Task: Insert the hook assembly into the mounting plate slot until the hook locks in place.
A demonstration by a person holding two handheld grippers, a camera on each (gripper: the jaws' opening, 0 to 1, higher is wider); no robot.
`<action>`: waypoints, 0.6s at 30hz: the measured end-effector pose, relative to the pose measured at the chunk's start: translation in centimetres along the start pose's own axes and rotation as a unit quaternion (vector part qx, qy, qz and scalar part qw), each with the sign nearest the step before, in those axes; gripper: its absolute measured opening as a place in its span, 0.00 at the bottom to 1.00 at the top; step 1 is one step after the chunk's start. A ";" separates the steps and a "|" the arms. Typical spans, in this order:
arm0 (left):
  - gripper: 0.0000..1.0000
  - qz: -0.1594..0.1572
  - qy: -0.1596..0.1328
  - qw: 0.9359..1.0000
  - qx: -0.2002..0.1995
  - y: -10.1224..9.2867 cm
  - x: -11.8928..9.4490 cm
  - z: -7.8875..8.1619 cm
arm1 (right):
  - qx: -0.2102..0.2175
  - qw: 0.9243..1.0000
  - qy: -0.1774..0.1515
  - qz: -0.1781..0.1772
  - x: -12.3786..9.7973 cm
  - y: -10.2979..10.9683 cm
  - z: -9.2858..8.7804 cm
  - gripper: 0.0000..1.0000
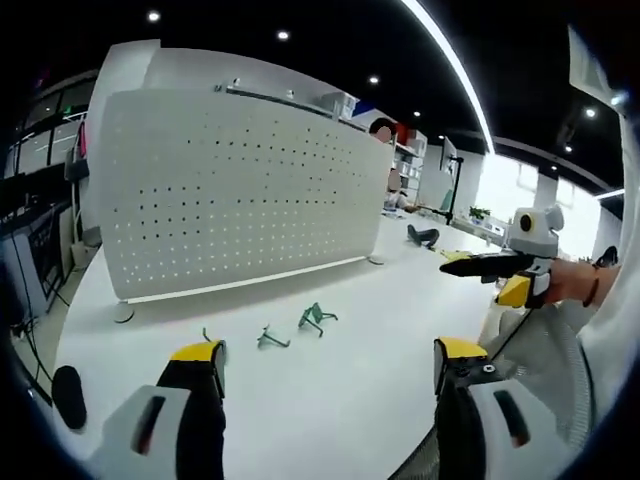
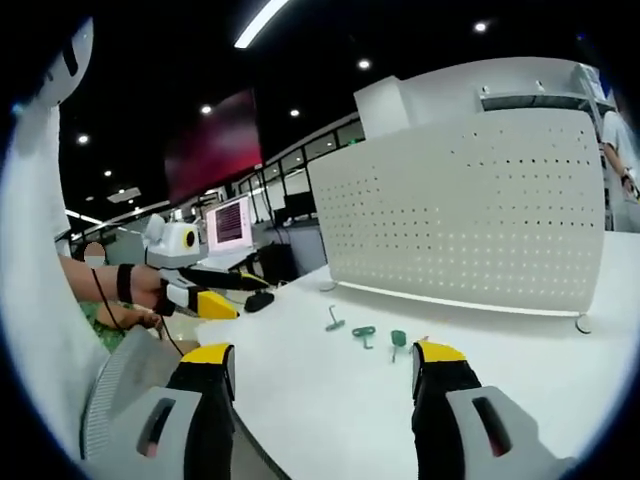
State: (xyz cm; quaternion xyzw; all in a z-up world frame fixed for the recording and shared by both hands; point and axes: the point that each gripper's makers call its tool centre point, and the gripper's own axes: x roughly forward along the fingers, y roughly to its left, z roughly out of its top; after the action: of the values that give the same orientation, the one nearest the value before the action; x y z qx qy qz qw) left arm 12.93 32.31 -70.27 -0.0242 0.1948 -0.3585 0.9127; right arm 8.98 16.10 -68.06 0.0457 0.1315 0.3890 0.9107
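In the left gripper view the left gripper stands wide, its two yellow-tipped jaws apart with nothing between them, hanging over the near edge of a white table. The right gripper comes in from the right side, held in a hand with a dark wrist strap; whether its jaws are parted cannot be told from here. In the right gripper view that gripper's jaws are also wide and empty, and the left gripper shows at the left, over the table's corner.

The hooks lie on the bare tabletop beyond the jaws, well apart from both grippers — three small green pieces in a loose row: one hook, a second, and a small piece nearest the left jaw. The same pieces appear in the right gripper view.

Behind them stands a white pegboard, upright on round feet, its face dotted with holes. The room is dark-ceilinged with round spotlights and a long light strip; a lit monitor sits on a farther desk.
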 end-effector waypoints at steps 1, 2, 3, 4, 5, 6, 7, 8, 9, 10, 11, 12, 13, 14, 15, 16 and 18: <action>0.89 0.000 0.005 1.000 0.004 0.1 0.1 -0.1 | 0.001 1.000 0.000 -0.001 0.0 0.0 0.0 0.73; 0.88 0.000 0.006 1.000 0.004 0.2 0.3 -0.1 | 0.001 1.000 0.000 -0.001 0.1 0.0 0.0 0.73; 0.88 0.000 0.008 1.000 0.004 0.4 0.4 -0.2 | 0.001 1.000 0.001 0.000 0.1 0.0 0.0 0.73; 0.88 0.000 0.009 1.000 0.003 0.5 0.6 -0.2 | 0.000 1.000 0.002 0.000 0.2 0.0 0.0 0.73; 0.88 0.000 0.012 1.000 0.003 0.7 0.8 -0.3 | -0.001 1.000 0.005 0.000 0.3 0.0 -0.1 0.73; 0.88 0.001 0.014 1.000 0.003 0.8 0.9 -0.3 | -0.002 1.000 0.006 0.000 0.3 0.0 -0.2 0.73; 0.88 0.003 0.018 1.000 0.002 1.0 1.1 -0.4 | -0.002 1.000 0.007 0.000 0.3 0.0 -0.2 0.73; 0.88 0.003 0.018 1.000 0.002 1.1 1.3 -0.4 | -0.002 1.000 0.007 0.000 0.3 0.1 -0.2 0.73; 0.88 0.003 0.018 1.000 0.002 1.2 1.4 -0.4 | -0.002 1.000 0.008 0.000 0.3 0.1 -0.2 0.73; 0.87 0.002 0.018 1.000 0.002 1.3 1.5 -0.4 | -0.002 1.000 0.008 -0.001 0.3 0.0 -0.2 0.73; 0.87 0.002 0.023 1.000 0.002 1.4 1.7 -0.6 | -0.002 1.000 0.008 -0.003 0.3 -0.1 -0.3 0.73; 0.87 0.001 0.029 1.000 0.003 1.5 1.9 -0.9 | -0.002 1.000 0.010 -0.008 0.3 -0.2 -0.4 0.73; 0.87 -0.001 0.032 0.999 0.003 1.6 2.0 -1.1 | -0.002 1.000 0.013 -0.011 0.3 -0.3 -0.6 0.73; 0.87 0.000 0.033 0.999 0.002 1.6 2.1 -1.2 | -0.002 1.000 0.014 -0.012 0.3 -0.3 -0.8 0.73; 0.86 0.000 0.038 0.999 0.001 1.8 2.1 -1.5 | 0.000 1.000 0.015 -0.015 0.3 -0.4 -0.9 0.73; 0.86 0.000 0.041 0.999 -0.001 1.9 2.2 -1.7 | 0.002 1.000 0.013 -0.017 0.3 -0.4 -0.9 0.73; 0.85 0.004 0.047 0.999 -0.007 2.3 2.3 -2.0 | 0.007 1.000 0.010 -0.019 0.3 -0.4 -0.9 0.73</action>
State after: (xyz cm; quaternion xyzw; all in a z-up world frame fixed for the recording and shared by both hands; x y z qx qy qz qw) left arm 15.16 32.65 -73.35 -0.0129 0.2405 -0.3541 0.9037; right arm 9.17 16.01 -69.03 0.0456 0.1440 0.3711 0.9162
